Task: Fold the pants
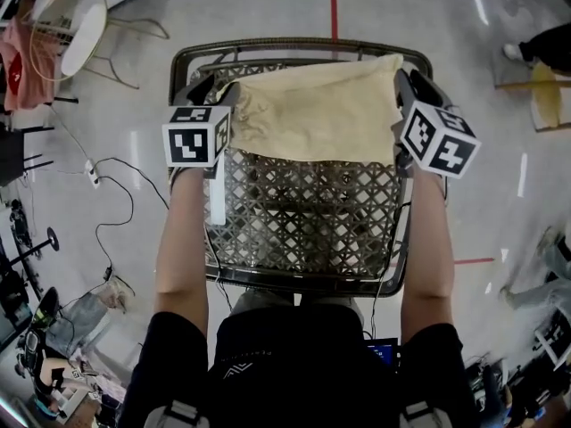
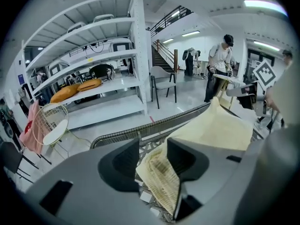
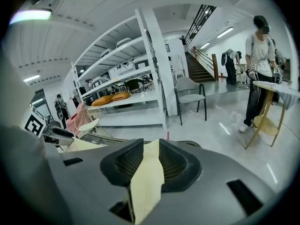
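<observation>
Cream pants (image 1: 321, 105) lie folded across the far half of a black metal mesh table (image 1: 303, 208). My left gripper (image 1: 220, 94) is at their left end, my right gripper (image 1: 406, 83) at their right end. In the left gripper view the crumpled pants (image 2: 161, 177) sit between the jaws of the left gripper (image 2: 153, 146), against the right jaw with a gap on the left, so it stands open. In the right gripper view a strip of the pants (image 3: 146, 182) fills the gap of the right gripper (image 3: 146, 149), pinched and lifted to a peak.
A round wire chair (image 1: 71, 25) with pink cloth stands at the far left. Cables (image 1: 111, 185) trail on the floor left of the table. White shelving (image 2: 93, 78), a grey chair (image 2: 164, 78) and a person (image 3: 260, 55) at a small table (image 3: 274, 90) lie beyond.
</observation>
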### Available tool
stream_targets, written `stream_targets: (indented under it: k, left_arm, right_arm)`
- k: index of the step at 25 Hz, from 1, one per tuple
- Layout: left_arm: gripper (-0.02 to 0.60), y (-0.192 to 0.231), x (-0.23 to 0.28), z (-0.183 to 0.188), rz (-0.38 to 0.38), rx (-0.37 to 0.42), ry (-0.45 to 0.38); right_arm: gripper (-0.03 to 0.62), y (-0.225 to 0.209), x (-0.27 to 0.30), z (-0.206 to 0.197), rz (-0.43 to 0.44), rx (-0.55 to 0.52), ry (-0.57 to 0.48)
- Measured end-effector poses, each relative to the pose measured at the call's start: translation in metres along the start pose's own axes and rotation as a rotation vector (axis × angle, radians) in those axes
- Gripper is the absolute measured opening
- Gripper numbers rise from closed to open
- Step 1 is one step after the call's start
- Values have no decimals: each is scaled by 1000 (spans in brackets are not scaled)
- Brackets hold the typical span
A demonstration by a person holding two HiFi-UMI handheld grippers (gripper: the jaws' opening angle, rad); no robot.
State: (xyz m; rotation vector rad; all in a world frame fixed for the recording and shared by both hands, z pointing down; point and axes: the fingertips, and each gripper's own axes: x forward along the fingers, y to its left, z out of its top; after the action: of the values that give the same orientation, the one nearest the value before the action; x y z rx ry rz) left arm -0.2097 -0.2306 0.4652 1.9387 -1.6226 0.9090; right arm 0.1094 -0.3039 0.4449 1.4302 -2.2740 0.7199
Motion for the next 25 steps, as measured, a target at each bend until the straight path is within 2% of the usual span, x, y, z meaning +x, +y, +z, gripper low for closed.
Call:
stream_targets:
  k: [5, 8, 11, 14, 18, 21, 25]
  left_arm:
    - [178, 4, 8, 7, -102, -107, 6]
    - [179, -5, 5, 1, -166, -92, 31]
    - [220, -13, 2, -14, -208, -43, 86]
    - [233, -9, -5, -20, -177, -7, 107]
    - [227, -2, -17, -13, -137, -78, 43]
    - [189, 1, -27, -7, -121, -127, 0]
    - [143, 1, -40, -6, -117, -139, -14]
  right_arm:
    - [98, 14, 9, 4, 32, -9, 21]
    - [97, 21, 6, -7, 52, -9, 46]
    - [97, 29, 1, -13, 65, -17, 58]
    - [97, 39, -4, -11, 80, -30, 62]
    - [97, 50, -8, -12, 105, -43, 66]
    - [97, 60, -8, -15, 131, -43, 68]
    - [97, 79, -3, -16, 174, -49, 78]
